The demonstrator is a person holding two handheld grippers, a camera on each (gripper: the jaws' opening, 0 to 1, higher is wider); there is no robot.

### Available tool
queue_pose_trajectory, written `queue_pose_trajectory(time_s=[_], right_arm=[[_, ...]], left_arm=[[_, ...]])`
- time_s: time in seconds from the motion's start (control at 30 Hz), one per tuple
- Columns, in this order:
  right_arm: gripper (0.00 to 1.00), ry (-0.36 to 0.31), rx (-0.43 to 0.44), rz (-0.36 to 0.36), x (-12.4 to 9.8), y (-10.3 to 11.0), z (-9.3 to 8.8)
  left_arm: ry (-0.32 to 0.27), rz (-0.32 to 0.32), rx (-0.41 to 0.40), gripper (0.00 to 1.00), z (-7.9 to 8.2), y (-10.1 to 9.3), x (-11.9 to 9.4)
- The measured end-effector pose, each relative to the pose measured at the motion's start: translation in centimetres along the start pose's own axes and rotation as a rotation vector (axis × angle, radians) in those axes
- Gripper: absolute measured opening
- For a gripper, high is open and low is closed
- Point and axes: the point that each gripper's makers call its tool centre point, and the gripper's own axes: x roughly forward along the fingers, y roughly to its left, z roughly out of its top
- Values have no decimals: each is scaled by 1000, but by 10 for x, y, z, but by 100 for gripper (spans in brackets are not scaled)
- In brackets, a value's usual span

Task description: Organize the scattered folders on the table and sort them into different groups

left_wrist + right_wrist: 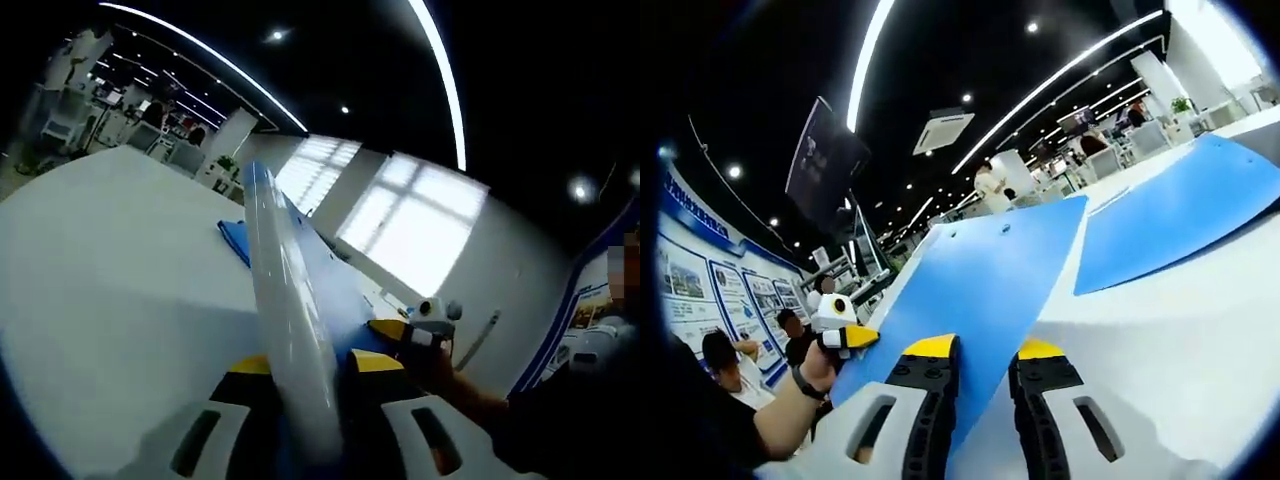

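Observation:
A blue folder stands edge-on between the jaws of my left gripper, which is shut on it; its glossy edge runs up and away over the white table. In the right gripper view the same blue folder shows its broad face, tilted up off the table, with my right gripper shut on its near edge. The right gripper grips the folder's far side in the left gripper view. The left gripper, held by a hand, is at the folder's left edge in the right gripper view. A second blue folder lies flat on the table.
Another blue folder lies flat on the table behind the raised one. The white table spreads wide around. People sit at the left near a wall with posters. Desks and chairs stand far back.

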Motion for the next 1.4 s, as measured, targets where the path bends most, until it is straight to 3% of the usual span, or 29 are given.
queue_pose_trajectory(time_s=[0.67,1.4], right_arm=[[22,71,-3,-19,14,-4,-17],[32,136,-135,-85,52,-25,-20]], left_arm=[[-42,91,42,31,1,29,-6],[-82,265,57,33,8,62,-6]])
